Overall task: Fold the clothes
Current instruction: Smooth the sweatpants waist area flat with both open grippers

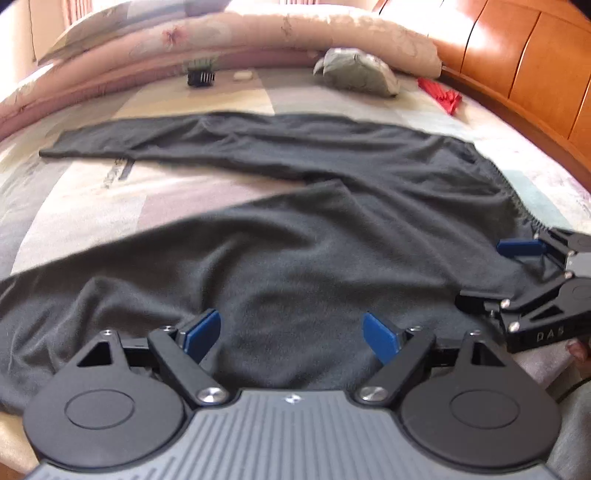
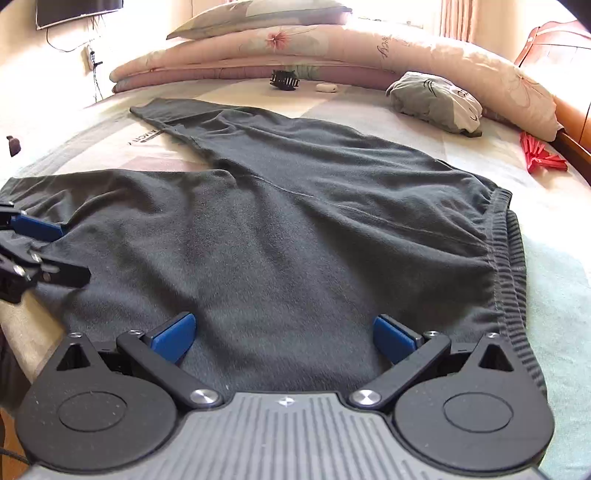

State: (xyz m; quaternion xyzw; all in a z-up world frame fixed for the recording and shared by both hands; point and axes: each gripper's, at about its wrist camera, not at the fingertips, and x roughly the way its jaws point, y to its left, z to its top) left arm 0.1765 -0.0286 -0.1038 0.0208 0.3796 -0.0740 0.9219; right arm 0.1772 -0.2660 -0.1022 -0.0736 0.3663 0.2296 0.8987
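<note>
A: Where are the trousers point(image 2: 288, 229)?
B: Spread flat on the bed point(image 2: 561, 258), waistband toward the wooden headboard point(image 1: 517, 62); the near hem is cut off under both tools.
A: Grippers?
B: Left gripper point(image 1: 291, 334) and right gripper point(image 2: 284, 338) both gape over the cloth, gripping nothing.
A: Any differences?
B: Only the right view shows a wall screen point(image 2: 74, 11). The left view is blurred.

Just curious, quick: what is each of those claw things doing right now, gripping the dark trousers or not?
Left gripper: open, over the dark trousers, holding nothing.
Right gripper: open, holding nothing.
</note>
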